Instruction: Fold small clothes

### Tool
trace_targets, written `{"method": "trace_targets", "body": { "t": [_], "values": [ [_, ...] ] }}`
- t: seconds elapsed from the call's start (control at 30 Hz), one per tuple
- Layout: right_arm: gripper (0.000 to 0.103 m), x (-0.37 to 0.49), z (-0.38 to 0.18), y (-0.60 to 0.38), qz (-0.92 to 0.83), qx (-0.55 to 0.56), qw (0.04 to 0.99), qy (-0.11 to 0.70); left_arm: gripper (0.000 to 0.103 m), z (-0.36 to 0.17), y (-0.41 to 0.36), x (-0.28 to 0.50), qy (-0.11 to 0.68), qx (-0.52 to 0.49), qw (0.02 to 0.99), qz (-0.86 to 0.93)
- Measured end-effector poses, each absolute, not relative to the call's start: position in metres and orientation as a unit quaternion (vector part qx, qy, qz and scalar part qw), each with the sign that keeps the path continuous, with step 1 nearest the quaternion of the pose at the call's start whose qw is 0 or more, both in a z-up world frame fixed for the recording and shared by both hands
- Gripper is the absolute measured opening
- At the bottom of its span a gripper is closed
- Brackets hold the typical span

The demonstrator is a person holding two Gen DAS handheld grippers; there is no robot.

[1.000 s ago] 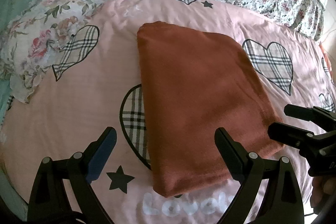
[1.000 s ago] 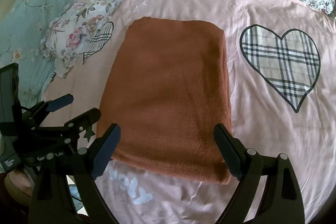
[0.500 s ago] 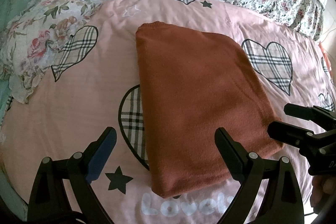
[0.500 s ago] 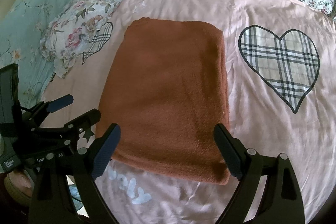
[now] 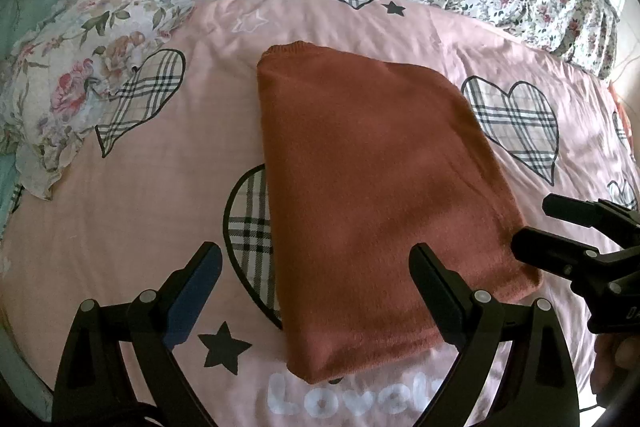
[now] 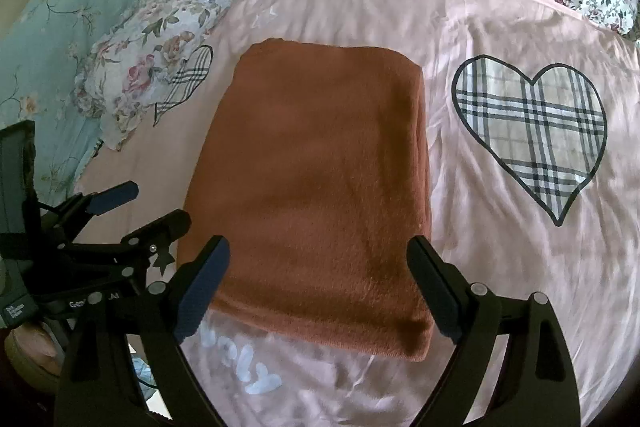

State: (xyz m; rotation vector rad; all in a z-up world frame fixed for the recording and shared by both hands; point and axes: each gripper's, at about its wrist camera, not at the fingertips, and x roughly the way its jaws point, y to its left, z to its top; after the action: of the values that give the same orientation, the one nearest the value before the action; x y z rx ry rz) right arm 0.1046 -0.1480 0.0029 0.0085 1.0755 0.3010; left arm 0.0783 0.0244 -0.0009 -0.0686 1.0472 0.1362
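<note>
A folded brown cloth (image 5: 372,195) lies flat on the pink bed sheet (image 5: 120,211), partly over a checked heart (image 5: 250,227). The left hand-held gripper (image 5: 316,291) is wide open and holds nothing. The right hand-held gripper (image 6: 320,283) is wide open too, also with nothing in it.

Soft daylight from the upper right; sharp centres, fisheye-bent, dark-vignetted edges.
</note>
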Motion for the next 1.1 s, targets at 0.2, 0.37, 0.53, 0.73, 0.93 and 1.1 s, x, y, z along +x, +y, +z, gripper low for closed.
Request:
{"method": "trace_targets", "body": {
  "t": [0.2, 0.37, 0.53, 0.73, 0.93, 1.1],
  "values": [
    [0.09, 0.106, 0.003, -0.148, 0.143, 0.005, 0.848, 0.511, 0.095, -0.003, 0.025, 0.083, 0.5, -0.032, 0.863, 0.063],
    [0.09, 0.106, 0.003, -0.148, 0.143, 0.004, 0.848, 0.51, 0.095, -0.004, 0.024, 0.084, 0.5, -0.032, 0.863, 0.062],
    [0.09, 0.108, 0.004, -0.149, 0.143, 0.004, 0.848, 0.51, 0.095, -0.003, 0.025, 0.084, 0.498, -0.031, 0.865, 0.06],
    [0.09, 0.114, 0.005, -0.148, 0.143, 0.0, 0.849, 0.508, 0.095, -0.003, 0.026, 0.084, 0.497, -0.031, 0.865, 0.059],
    [0.09, 0.114, 0.003, -0.146, 0.137, -0.005, 0.856, 0.499, 0.095, -0.005, 0.026, 0.085, 0.492, -0.029, 0.868, 0.06],
    [0.09, 0.115, 0.003, -0.15, 0.133, -0.001, 0.859, 0.494, 0.095, -0.007, 0.031, 0.089, 0.493, -0.034, 0.867, 0.062]
  ]
}}
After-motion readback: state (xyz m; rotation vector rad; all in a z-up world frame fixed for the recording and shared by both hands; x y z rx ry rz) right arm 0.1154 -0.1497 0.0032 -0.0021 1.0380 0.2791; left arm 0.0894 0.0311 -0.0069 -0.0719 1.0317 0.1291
